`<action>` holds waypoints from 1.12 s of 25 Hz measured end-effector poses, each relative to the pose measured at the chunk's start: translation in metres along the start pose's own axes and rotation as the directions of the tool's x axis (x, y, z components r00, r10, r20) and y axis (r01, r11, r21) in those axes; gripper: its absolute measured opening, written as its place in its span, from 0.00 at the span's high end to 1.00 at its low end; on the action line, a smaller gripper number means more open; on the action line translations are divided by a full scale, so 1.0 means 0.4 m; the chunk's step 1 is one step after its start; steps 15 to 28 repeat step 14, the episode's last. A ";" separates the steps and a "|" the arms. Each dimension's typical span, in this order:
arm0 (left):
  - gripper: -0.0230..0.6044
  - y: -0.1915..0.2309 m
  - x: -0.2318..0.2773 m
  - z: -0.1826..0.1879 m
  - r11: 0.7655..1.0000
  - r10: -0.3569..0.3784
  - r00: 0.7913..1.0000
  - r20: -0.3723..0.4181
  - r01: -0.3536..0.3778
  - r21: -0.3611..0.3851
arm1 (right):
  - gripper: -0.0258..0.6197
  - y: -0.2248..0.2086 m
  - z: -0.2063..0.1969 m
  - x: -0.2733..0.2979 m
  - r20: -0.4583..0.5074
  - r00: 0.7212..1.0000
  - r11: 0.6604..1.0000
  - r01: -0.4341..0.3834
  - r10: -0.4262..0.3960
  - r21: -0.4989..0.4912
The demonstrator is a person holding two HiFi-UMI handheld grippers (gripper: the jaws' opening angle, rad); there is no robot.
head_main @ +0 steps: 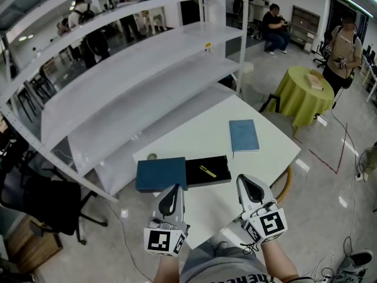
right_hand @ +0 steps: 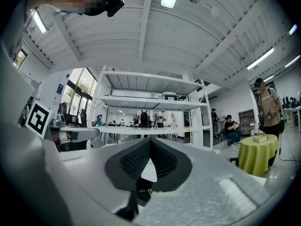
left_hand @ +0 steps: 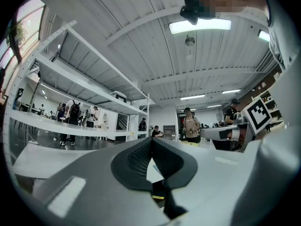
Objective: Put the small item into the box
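Observation:
On the white table (head_main: 259,158) lies an open black box (head_main: 219,178) with a thin yellow item (head_main: 207,171) inside it. A blue lid (head_main: 161,174) lies flat against the box's left side. My left gripper (head_main: 174,190) hovers at the table's near edge just below the lid, jaws shut and empty. My right gripper (head_main: 245,181) is held to the right of the box, also shut on nothing. In the left gripper view the pads (left_hand: 136,158) meet at the tip, and in the right gripper view the pads (right_hand: 134,160) meet likewise.
A blue notebook (head_main: 243,135) lies further back on the table. A small round object (head_main: 152,156) sits near the table's left edge. A white shelf rack (head_main: 135,69) runs along the left. A black chair (head_main: 47,199) and a yellow-green round table (head_main: 303,93) stand nearby, with people behind.

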State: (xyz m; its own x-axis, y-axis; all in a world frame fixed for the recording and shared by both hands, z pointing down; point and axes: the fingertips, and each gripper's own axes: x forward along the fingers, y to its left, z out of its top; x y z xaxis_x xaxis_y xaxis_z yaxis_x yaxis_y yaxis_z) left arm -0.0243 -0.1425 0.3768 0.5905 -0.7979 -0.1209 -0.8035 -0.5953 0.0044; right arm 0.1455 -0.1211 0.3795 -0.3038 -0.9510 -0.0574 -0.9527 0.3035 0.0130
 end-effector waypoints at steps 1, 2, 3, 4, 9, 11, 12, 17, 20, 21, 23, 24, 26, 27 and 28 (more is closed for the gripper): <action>0.95 0.001 -0.001 0.000 1.000 0.001 1.000 0.001 -0.001 -0.001 | 0.96 0.001 0.000 0.000 0.002 1.000 1.000 0.000 0.000 0.000; 0.95 0.002 -0.001 -0.001 1.000 0.001 1.000 0.001 -0.001 -0.002 | 0.96 0.001 0.001 -0.001 0.003 1.000 1.000 0.001 -0.001 -0.002; 0.95 0.001 -0.001 -0.002 1.000 0.002 1.000 0.001 -0.002 -0.003 | 0.96 0.001 0.002 -0.001 0.002 1.000 1.000 0.002 -0.002 -0.005; 0.95 0.001 -0.001 -0.002 1.000 0.002 1.000 0.001 -0.002 -0.003 | 0.96 0.000 0.004 -0.001 0.002 1.000 1.000 0.002 -0.002 -0.006; 0.95 0.003 -0.004 0.005 1.000 0.003 1.000 0.001 -0.003 -0.004 | 0.96 0.001 0.011 -0.002 0.006 1.000 1.000 0.005 -0.005 -0.001; 0.95 0.005 -0.005 0.005 1.000 0.005 1.000 0.002 -0.005 -0.005 | 0.96 0.002 0.013 -0.002 0.007 1.000 1.000 0.006 -0.006 -0.001; 0.95 0.006 -0.006 0.005 1.000 0.006 1.000 0.002 -0.006 -0.005 | 0.96 0.002 0.013 -0.002 0.008 1.000 1.000 0.006 -0.006 -0.001; 0.95 0.009 -0.008 0.004 1.000 0.009 1.000 0.002 -0.009 -0.006 | 0.96 0.003 0.012 -0.001 0.008 1.000 1.000 0.006 -0.006 -0.001; 0.95 0.009 -0.008 0.004 1.000 0.009 1.000 0.002 -0.009 -0.006 | 0.96 0.003 0.012 -0.001 0.008 1.000 1.000 0.006 -0.006 -0.001; 0.95 0.009 -0.008 0.004 1.000 0.009 1.000 0.002 -0.009 -0.006 | 0.96 0.003 0.012 -0.001 0.008 1.000 1.000 0.006 -0.006 -0.001; 0.95 0.009 -0.008 0.004 1.000 0.009 1.000 0.002 -0.009 -0.006 | 0.96 0.003 0.012 -0.001 0.008 1.000 1.000 0.006 -0.006 -0.001; 0.95 0.009 -0.008 0.004 1.000 0.009 1.000 0.002 -0.009 -0.006 | 0.96 0.003 0.012 -0.001 0.008 1.000 1.000 0.006 -0.006 -0.001; 0.95 0.009 -0.008 0.004 1.000 0.009 1.000 0.002 -0.009 -0.006 | 0.96 0.003 0.012 -0.001 0.008 1.000 1.000 0.006 -0.006 -0.001; 0.95 0.009 -0.008 0.004 1.000 0.009 1.000 0.002 -0.009 -0.006 | 0.96 0.003 0.012 -0.001 0.008 1.000 1.000 0.006 -0.006 -0.001; 0.95 0.009 -0.008 0.004 1.000 0.009 1.000 0.002 -0.009 -0.006 | 0.96 0.003 0.012 -0.001 0.008 1.000 1.000 0.006 -0.006 -0.001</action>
